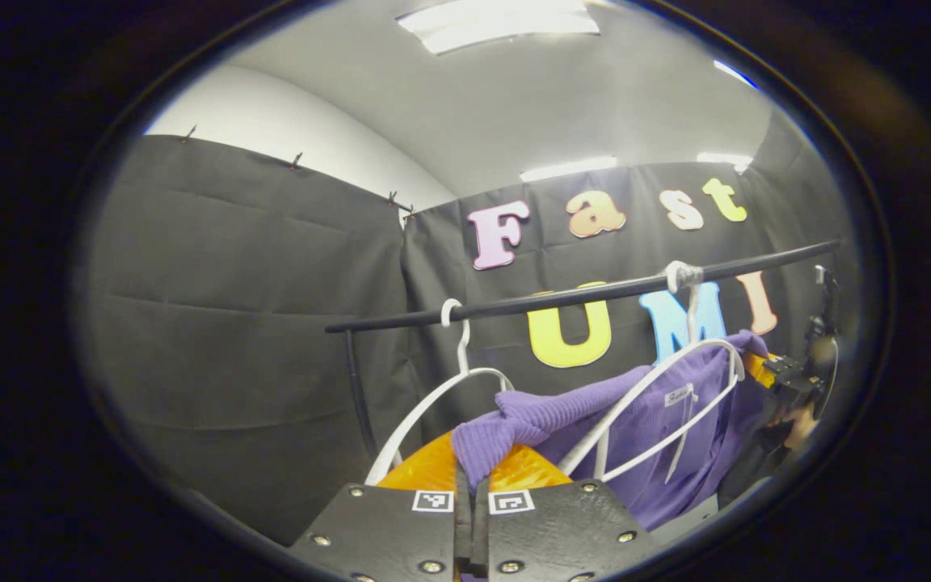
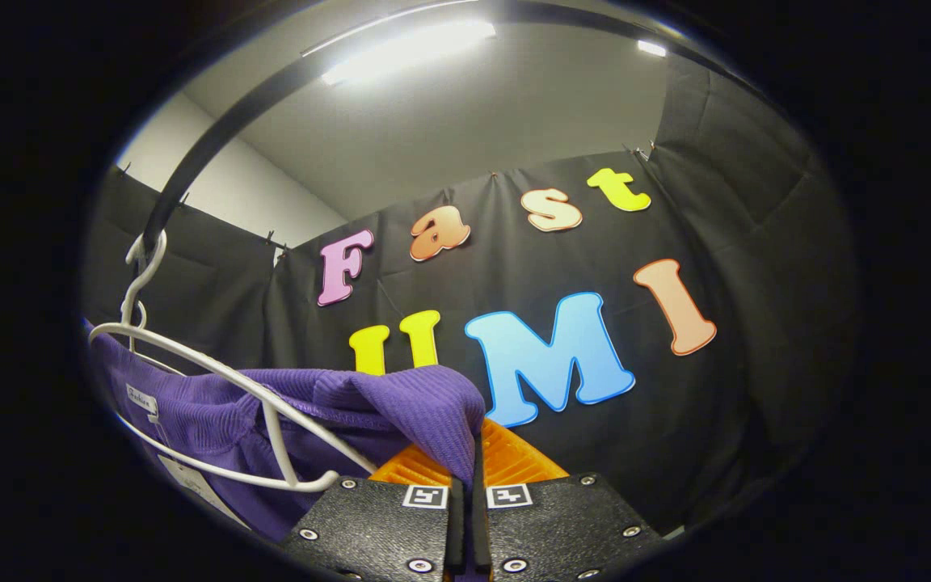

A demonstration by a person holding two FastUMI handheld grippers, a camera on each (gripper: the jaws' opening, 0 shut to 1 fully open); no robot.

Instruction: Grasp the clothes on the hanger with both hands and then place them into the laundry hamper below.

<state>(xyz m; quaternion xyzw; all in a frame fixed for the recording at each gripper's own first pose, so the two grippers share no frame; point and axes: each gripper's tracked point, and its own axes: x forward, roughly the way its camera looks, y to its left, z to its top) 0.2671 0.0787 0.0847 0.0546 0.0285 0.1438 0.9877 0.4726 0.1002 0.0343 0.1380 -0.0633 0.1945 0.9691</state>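
In the left gripper view, our left gripper (image 1: 472, 485) has its orange fingers (image 1: 425, 469) pinched together on one end of the purple garment (image 1: 667, 420), a ribbed cuff or shoulder bunched between them. The garment runs right and far, draped over a white hanger (image 1: 659, 388) whose hook sits on the black rail (image 1: 579, 295). A second white hanger (image 1: 433, 404) hangs empty near us on the left. At the far right edge we see the other gripper (image 1: 797, 380) at the garment's opposite end.

In the right gripper view, our right gripper (image 2: 473, 477) is clamped on a fold of the same garment (image 2: 401, 396), with the hanger (image 2: 215, 380) just to the left and the rail (image 2: 207, 145) arching overhead.

The hamper below lies outside both views, so we cannot tell how far the drop is. We judge the main risk to be snagging: a straight downward pull could catch the collar on the hanger arms and drag the hook off the rail, or the cloth could slip from one clamp. The empty hanger crowds the left side; open room lies to the right and toward us, under the rail.
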